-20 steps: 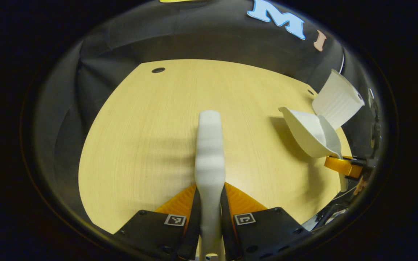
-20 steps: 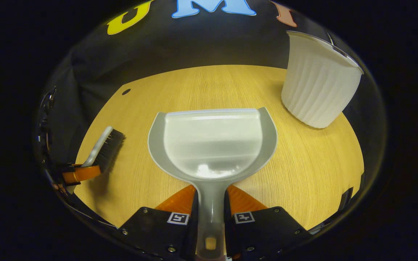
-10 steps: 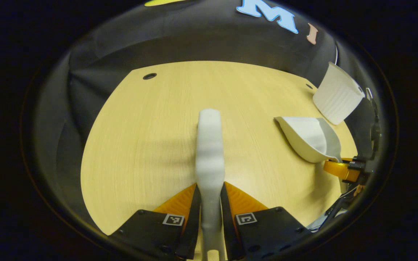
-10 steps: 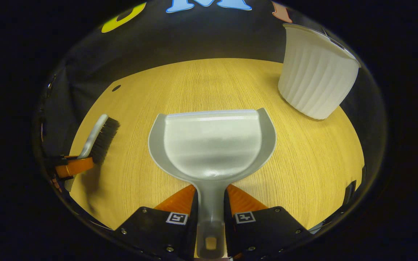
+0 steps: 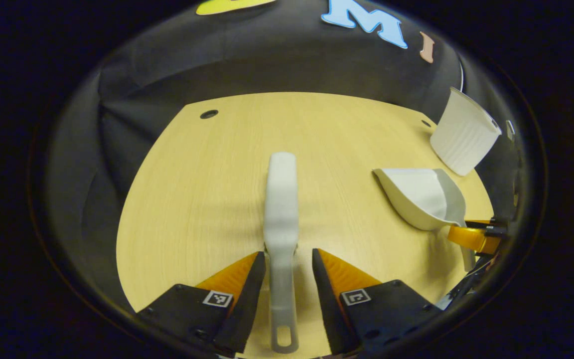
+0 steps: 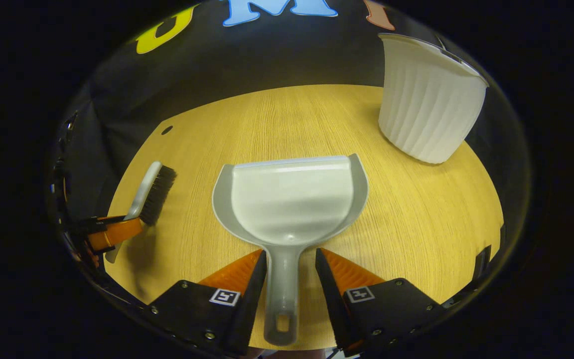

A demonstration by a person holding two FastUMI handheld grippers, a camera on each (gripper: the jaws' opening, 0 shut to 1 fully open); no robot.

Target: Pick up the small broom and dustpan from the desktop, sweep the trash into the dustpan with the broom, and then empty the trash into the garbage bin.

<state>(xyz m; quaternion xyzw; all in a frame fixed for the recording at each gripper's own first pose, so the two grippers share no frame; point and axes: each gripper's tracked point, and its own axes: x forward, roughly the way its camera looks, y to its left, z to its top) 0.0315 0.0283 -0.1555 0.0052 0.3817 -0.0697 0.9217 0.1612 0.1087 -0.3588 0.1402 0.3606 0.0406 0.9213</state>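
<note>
**Lying loose: broom and dustpan between parted fingers**

Lying on the tabletop [image 5: 192, 199], the small broom [image 5: 281, 209] shows its pale back in the left gripper view, its handle running between the fingers of the left hand-held gripper [image 5: 289, 259]. That gripper is released: both fingers stand apart from the handle, with a gap on either side. Off to the right in the same view sit the dustpan [image 5: 424, 197] and, past it near the far corner of the tabletop, the white ribbed garbage bin [image 5: 464, 132].

In the right gripper view, the dustpan [image 6: 289, 199] lies flat with its mouth pointing away and its handle reaching back between the fingers of the right hand-held gripper [image 6: 291, 262]. This gripper is released too, with neither finger touching the handle. The garbage bin [image 6: 426, 112] stands upright beyond and to the right. At the left edge, the broom [image 6: 151, 192] lies with its dark bristles visible, the left hand-held gripper [image 6: 112, 233] at its handle end.
</note>
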